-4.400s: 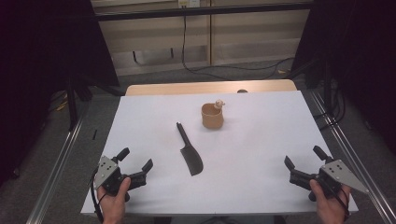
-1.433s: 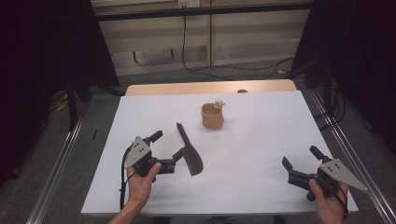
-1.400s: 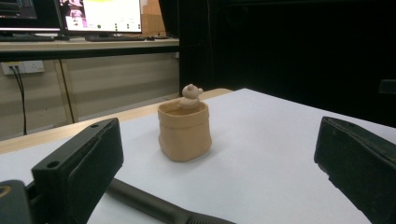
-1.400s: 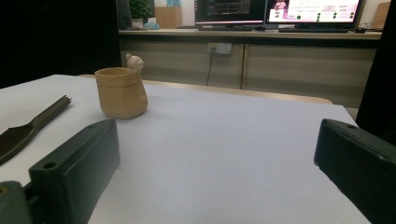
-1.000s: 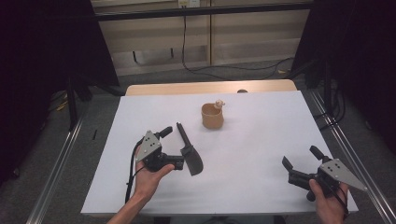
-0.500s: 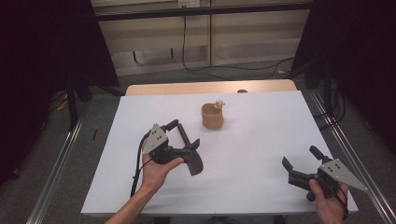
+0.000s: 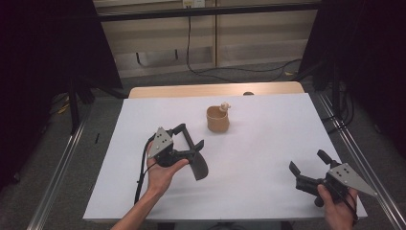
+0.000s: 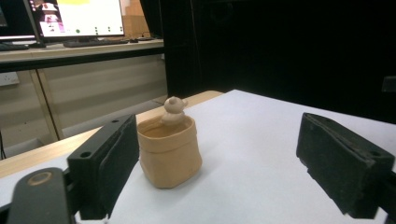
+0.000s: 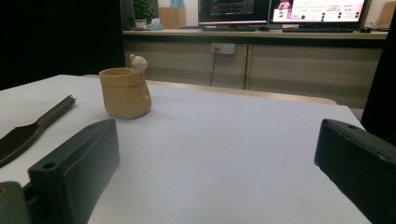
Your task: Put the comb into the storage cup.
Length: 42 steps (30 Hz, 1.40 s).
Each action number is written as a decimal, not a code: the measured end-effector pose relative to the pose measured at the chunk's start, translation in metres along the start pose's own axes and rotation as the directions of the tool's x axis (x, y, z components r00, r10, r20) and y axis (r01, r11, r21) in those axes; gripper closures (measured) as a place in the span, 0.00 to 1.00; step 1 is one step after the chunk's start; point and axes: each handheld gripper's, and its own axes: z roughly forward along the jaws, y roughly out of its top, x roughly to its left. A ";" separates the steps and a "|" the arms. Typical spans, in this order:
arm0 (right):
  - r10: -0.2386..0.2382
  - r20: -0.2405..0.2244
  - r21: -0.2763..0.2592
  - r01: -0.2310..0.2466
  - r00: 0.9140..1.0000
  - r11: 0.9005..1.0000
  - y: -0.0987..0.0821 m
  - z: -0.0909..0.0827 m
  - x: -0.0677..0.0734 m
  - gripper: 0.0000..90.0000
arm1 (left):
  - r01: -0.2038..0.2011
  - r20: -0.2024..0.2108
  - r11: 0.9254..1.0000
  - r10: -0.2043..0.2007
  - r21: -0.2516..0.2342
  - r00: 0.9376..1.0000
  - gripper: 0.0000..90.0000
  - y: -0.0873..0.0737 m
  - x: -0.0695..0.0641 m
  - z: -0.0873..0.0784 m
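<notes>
A black cleaver-like knife (image 7: 199, 166) lies on the white table (image 7: 268, 143), and its blade shows just right of the person's left hand. My left gripper (image 7: 191, 135) hovers over the knife's handle, hiding it, jaws open and nothing between them. In the left gripper view the left gripper (image 8: 222, 145) points at a tan cup (image 8: 170, 150) with a small bear figure (image 8: 173, 110) on its rim. Farther back in the high view stands the cup (image 7: 218, 120). At the front right my right gripper (image 7: 306, 161) stays open. In the right gripper view the right gripper (image 9: 219, 163) faces the cup (image 9: 125, 93) and knife (image 9: 28, 128).
The wooden tabletop (image 7: 191, 91) juts out behind the white sheet. Metal rails (image 7: 62, 158) run along both sides of the table. Monitors (image 9: 280, 10) sit on a counter beyond. White surface lies between the two grippers.
My left gripper has travelled from the front left corner forward and right, and is now over the knife's handle. The right gripper, knife and cup have stayed put.
</notes>
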 end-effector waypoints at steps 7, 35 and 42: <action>0.000 0.001 0.002 0.000 1.000 1.000 0.000 0.001 0.000 0.00 | 0.014 0.010 1.000 -0.013 -0.021 1.000 0.35 -0.002 -0.001 0.003; 0.001 0.008 0.001 -0.001 1.000 1.000 0.000 0.000 -0.001 0.00 | 0.188 0.190 0.976 -0.207 0.112 0.960 1.00 0.002 0.006 0.012; 0.001 0.006 0.005 -0.001 1.000 1.000 0.000 0.001 0.000 0.00 | 0.178 0.229 0.957 -0.231 0.227 0.946 1.00 0.011 0.010 0.021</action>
